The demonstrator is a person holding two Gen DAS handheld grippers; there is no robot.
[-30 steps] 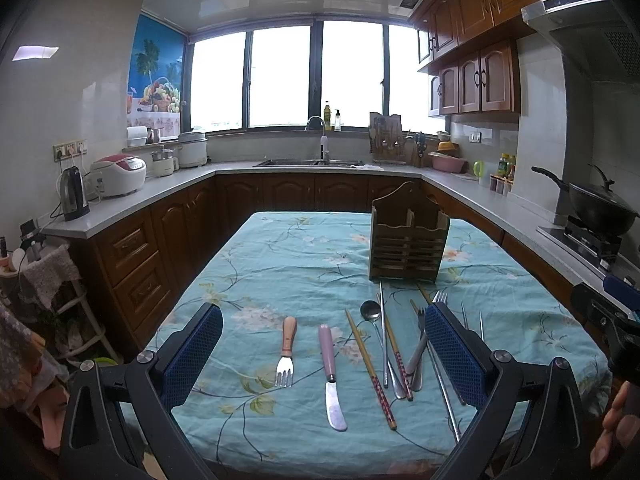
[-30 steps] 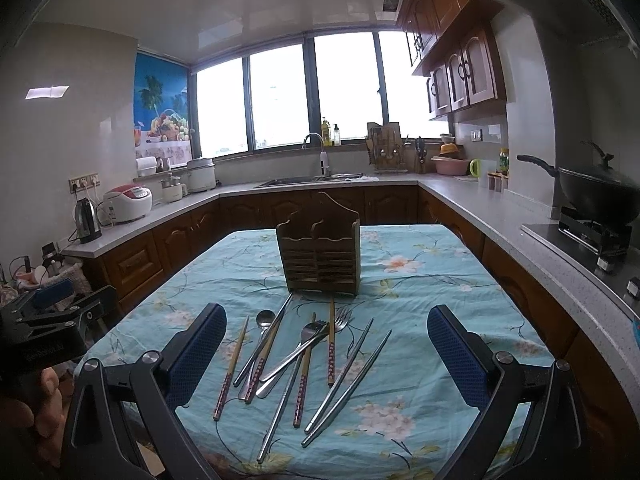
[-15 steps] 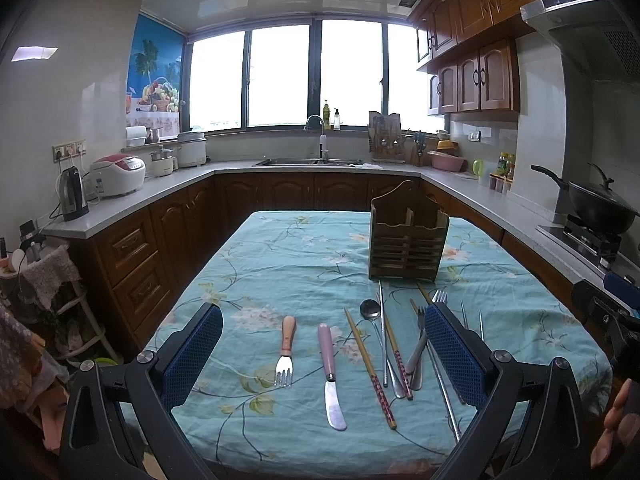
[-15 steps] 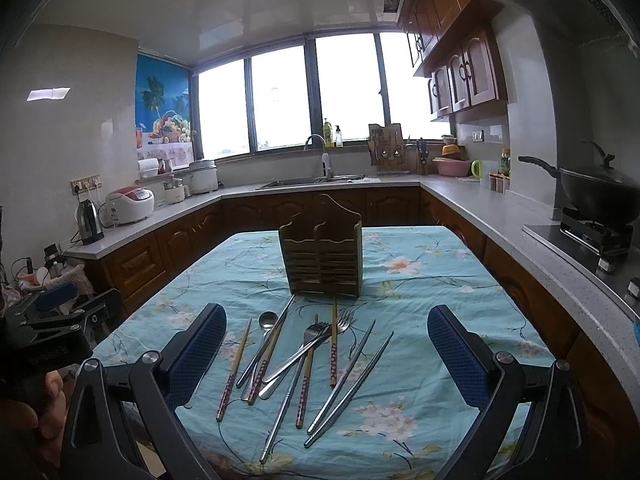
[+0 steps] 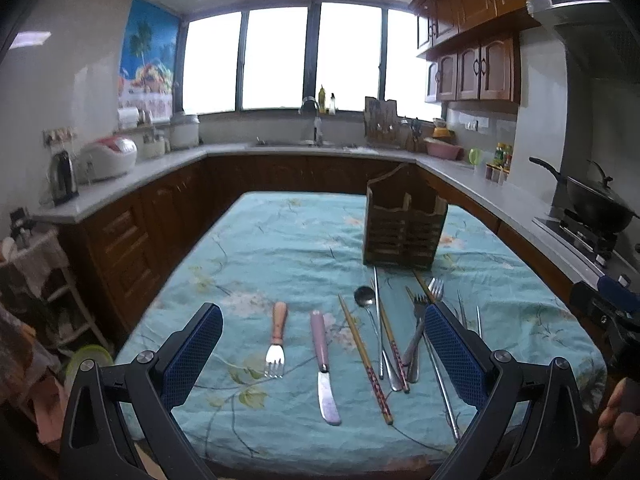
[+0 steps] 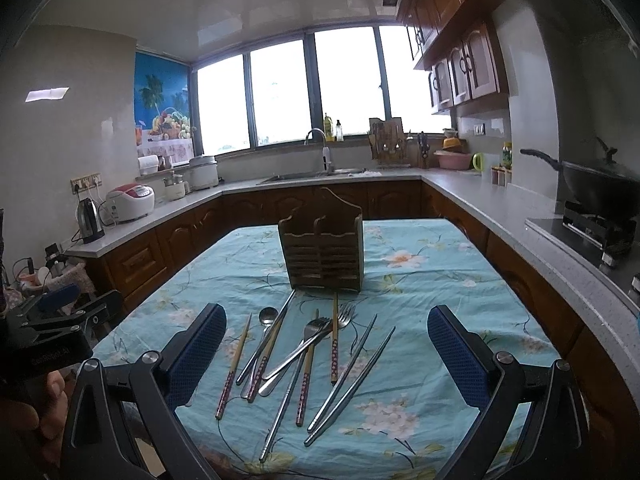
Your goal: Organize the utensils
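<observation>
Floral tablecloth [image 5: 280, 240]; left view alone shows wooden-handled fork [image 5: 277, 336], knife [image 5: 322, 356]; both tongs [image 5: 320, 354] [image 6: 326, 354] apart, empty.

Right tool [image 6: 326, 344] has edged closer to the wooden holder [image 6: 322, 256].

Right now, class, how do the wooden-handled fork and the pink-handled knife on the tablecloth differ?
The wooden-handled fork has a brown handle and tines; the pink-handled knife has a flat blade. The fork is shorter and lies left of the knife. Both lie flat, handles pointing towards the wooden utensil holder, apart from each other.
</observation>
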